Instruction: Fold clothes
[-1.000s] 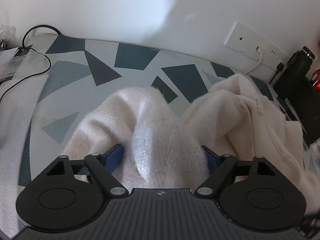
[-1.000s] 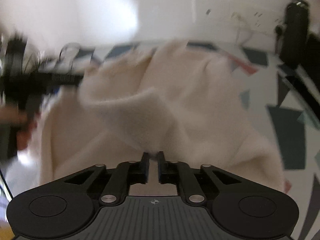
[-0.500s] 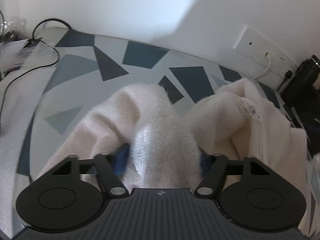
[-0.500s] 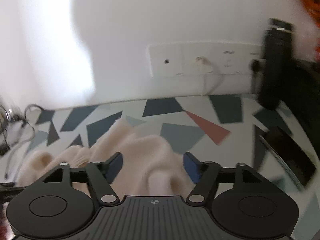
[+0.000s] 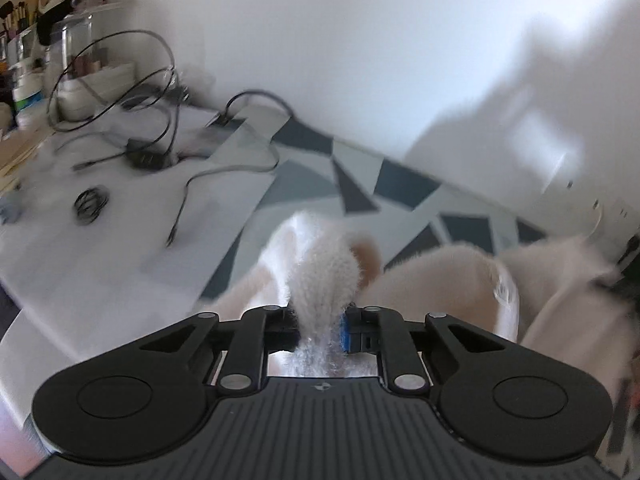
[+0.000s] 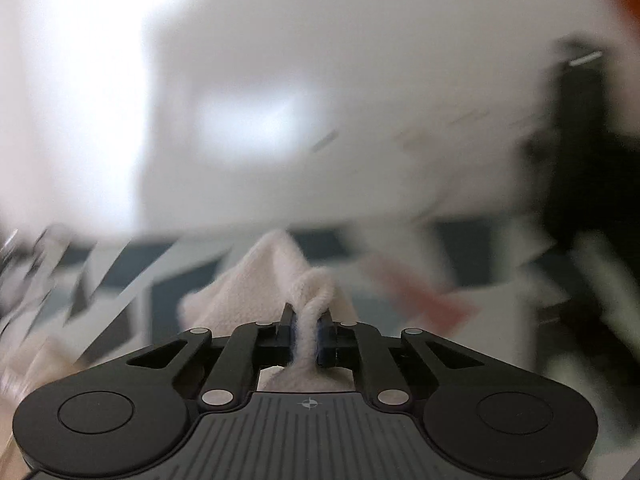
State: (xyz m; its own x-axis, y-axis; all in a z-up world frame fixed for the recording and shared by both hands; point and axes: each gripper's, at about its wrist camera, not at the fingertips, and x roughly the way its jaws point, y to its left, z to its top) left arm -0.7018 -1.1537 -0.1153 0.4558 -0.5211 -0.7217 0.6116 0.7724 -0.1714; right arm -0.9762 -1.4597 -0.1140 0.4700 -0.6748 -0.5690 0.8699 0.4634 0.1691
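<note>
Left gripper (image 5: 319, 330) first: I've got it pinched narrow on a thick ridge of the cream sweater (image 5: 324, 276), fuzzy knit bulging up and forward between the blue pads. Off to its left, well clear of the cloth, a tangle of black cables (image 5: 160, 128) lies on the white part of the table. Straight ahead is the patterned mat (image 5: 404, 188), then the wall. The rest of the sweater trails away to this tool's right, a rolled edge and a looser sheet heading toward the other tool.

Right gripper (image 6: 306, 334) now, in a very smeared picture: jaws nearly together on a thin twist of the sweater (image 6: 276, 280), with a small peak of knit standing just ahead of the tips. Beyond it I can only make out blurred mat and something dark at far right; I can't tell what it is.

So both tools hold cloth, and the garment runs sideways between them, its long axis across my two tools rather than away from me. My read: the next move depends on that span. Spread the tools apart to pull the sweater taut, then lay it flat on the mat ahead. Neither tool looks nearer; the left has the bulkier bite, so I'd watch the right's thin pinch for slipping.
</note>
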